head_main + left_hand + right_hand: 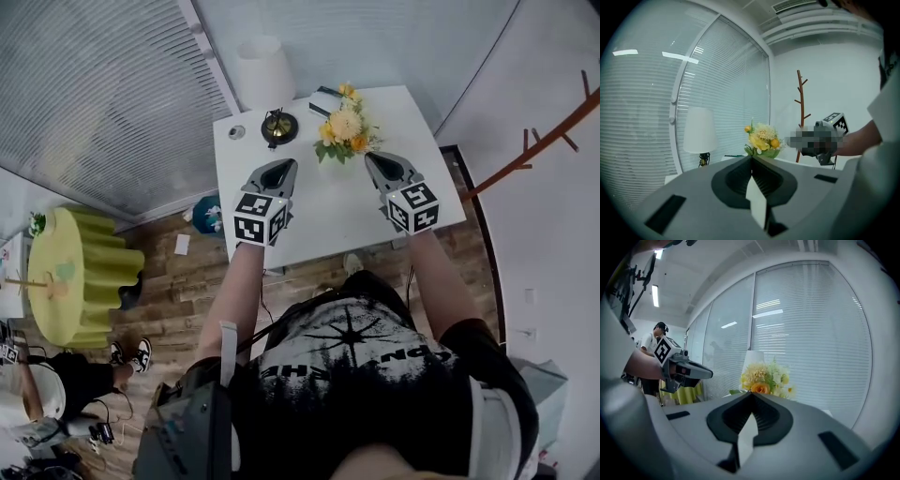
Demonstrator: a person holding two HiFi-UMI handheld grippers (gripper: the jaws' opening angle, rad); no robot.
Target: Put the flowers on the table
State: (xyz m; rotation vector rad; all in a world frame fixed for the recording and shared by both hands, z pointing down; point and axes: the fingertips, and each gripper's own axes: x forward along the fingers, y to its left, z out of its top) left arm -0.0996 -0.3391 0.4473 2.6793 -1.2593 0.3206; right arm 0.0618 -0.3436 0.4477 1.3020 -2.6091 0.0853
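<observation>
A bunch of yellow and orange flowers with green leaves rests at the far side of the white table. It shows straight ahead in the left gripper view and in the right gripper view. My left gripper hovers over the table just left of the bunch, its jaws together with nothing between them. My right gripper hovers just right of the bunch, its jaws also together and holding nothing. Neither gripper touches the flowers.
A white lamp and a dark round object stand at the table's far left, next to a small grey disc. A brown coat stand rises at the right. A yellow-green round table and a seated person are at the left.
</observation>
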